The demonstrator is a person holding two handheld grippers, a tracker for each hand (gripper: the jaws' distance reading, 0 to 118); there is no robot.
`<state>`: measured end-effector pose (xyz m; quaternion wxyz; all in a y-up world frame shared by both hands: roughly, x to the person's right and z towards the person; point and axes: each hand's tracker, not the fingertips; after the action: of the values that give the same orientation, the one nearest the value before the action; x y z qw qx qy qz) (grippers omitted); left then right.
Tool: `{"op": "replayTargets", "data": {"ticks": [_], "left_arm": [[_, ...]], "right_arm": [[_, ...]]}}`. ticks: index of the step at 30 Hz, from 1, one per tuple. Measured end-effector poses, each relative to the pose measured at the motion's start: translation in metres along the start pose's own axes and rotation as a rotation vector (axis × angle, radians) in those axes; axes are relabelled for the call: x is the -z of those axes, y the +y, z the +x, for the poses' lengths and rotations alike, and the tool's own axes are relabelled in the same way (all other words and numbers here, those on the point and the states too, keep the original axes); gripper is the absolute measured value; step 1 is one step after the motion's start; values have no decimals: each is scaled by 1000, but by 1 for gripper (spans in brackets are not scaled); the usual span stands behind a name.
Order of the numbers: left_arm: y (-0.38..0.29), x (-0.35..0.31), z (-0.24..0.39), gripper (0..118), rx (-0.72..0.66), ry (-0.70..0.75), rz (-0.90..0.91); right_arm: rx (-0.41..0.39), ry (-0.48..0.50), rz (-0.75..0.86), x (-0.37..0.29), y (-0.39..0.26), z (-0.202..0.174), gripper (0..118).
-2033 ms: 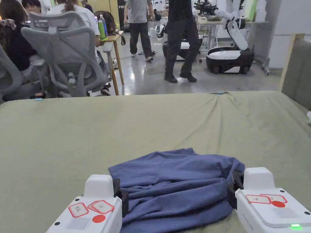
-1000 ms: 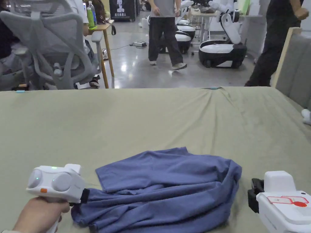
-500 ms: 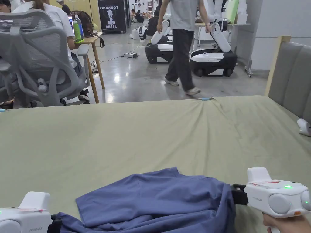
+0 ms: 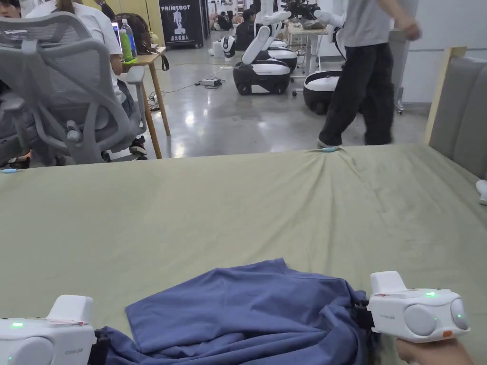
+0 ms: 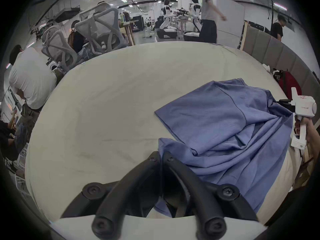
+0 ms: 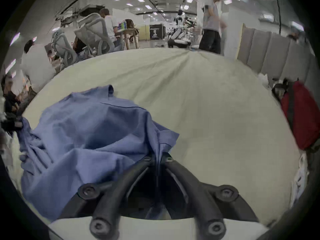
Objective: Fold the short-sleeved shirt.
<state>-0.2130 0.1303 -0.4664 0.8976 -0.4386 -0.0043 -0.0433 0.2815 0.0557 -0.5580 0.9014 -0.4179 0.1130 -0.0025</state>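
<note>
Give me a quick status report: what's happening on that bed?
Left gripper and right gripper both shut on blue shirt. Shirt bunched, unfolded, on green sheet. Nothing in the way.

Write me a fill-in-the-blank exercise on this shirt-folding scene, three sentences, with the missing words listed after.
1. The crumpled shirt on the bed is ___ in colour.
2. The left gripper and the right gripper are each shut on the ___.
3. The sheet that covers the bed is pale ___.

Missing words: blue; shirt; green
</note>
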Motion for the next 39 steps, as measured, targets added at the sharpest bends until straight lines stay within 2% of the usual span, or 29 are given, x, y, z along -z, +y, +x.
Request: {"op": "replayTargets", "data": {"ticks": [2, 5, 10, 17, 20, 23, 27, 32, 39], "left_arm": [[-1, -6, -1, 0, 6, 21, 22], [2, -26, -5, 0, 29, 45, 70], [24, -75, -18, 0, 68, 168, 236], [71, -139, -34, 0, 172, 375, 439], [98, -167, -47, 0, 144, 410, 507], [127, -194, -62, 0, 112, 449, 583], [168, -224, -79, 0, 78, 477, 666], [219, -250, -95, 0, 9, 460, 755], [252, -231, -96, 0, 46, 493, 774]], "right_arm": [[-13, -56, 60, -19, -4, -4, 5], [-2, -42, 148, -63, 6, -10, 5], [-85, -79, 319, -145, 40, -36, 5], [-177, -258, 504, -237, 100, -67, 5], [-202, -344, 569, -263, 125, -71, 5], [-181, -399, 633, -290, 152, -72, 5], [-197, -463, 710, -317, 190, -76, 5], [-171, -464, 770, -335, 235, -80, 5], [-160, -470, 805, -316, 257, -79, 5]]}}
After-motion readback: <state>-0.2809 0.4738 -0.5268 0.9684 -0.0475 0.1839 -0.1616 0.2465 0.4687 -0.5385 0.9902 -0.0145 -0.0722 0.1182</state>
